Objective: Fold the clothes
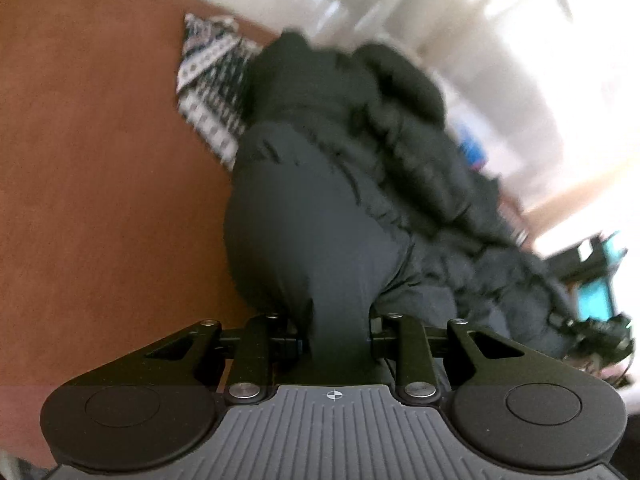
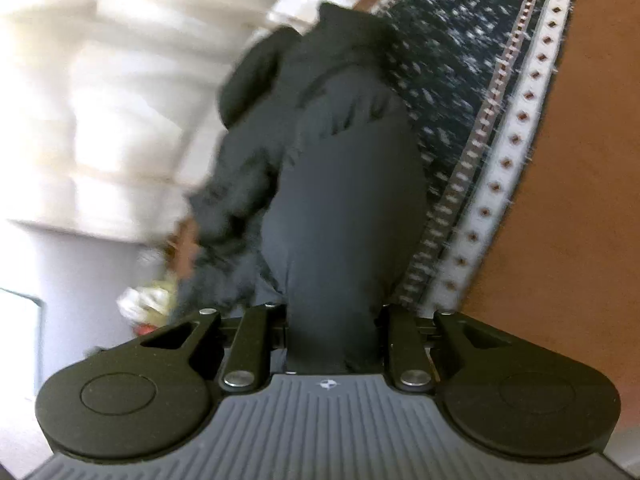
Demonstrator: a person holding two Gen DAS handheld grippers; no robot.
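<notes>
Strong daylight burns out the white background in both views, at the upper right of the left wrist view and the upper left of the right one. The dark garment [image 1: 320,200] and the patterned cloth [image 2: 472,120] are smeared by motion blur. Fisheye bending curves the edges, and the corners are black.

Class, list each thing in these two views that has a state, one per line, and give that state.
Left gripper: shut on dark garment.
Right gripper: shut on dark garment.
Dark garment: bunched, lifted, unfolded, blurred.
Patterned cloth: spread flat on brown surface.
</notes>
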